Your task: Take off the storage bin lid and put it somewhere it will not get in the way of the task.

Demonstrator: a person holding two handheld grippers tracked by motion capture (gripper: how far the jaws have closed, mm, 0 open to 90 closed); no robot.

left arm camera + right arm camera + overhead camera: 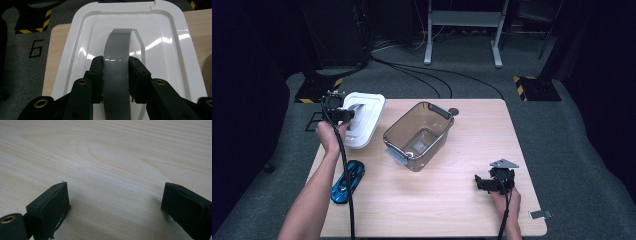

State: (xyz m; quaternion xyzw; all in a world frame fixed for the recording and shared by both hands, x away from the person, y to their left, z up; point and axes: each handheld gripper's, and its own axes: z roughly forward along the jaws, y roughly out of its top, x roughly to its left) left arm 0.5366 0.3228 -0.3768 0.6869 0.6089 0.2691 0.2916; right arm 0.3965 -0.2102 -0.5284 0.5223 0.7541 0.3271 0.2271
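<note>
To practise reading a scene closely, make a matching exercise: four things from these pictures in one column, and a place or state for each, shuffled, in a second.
Things:
1. white lid
2. clear bin
3. blue object
4. right gripper

Places or states:
a. near the table's left edge, beside the left forearm
b. jaws wide apart over bare wood
c. mid-table, open, on its base
d. grey handle clamped by the left gripper

Pairs: 1-d, 2-c, 3-a, 4-b
</note>
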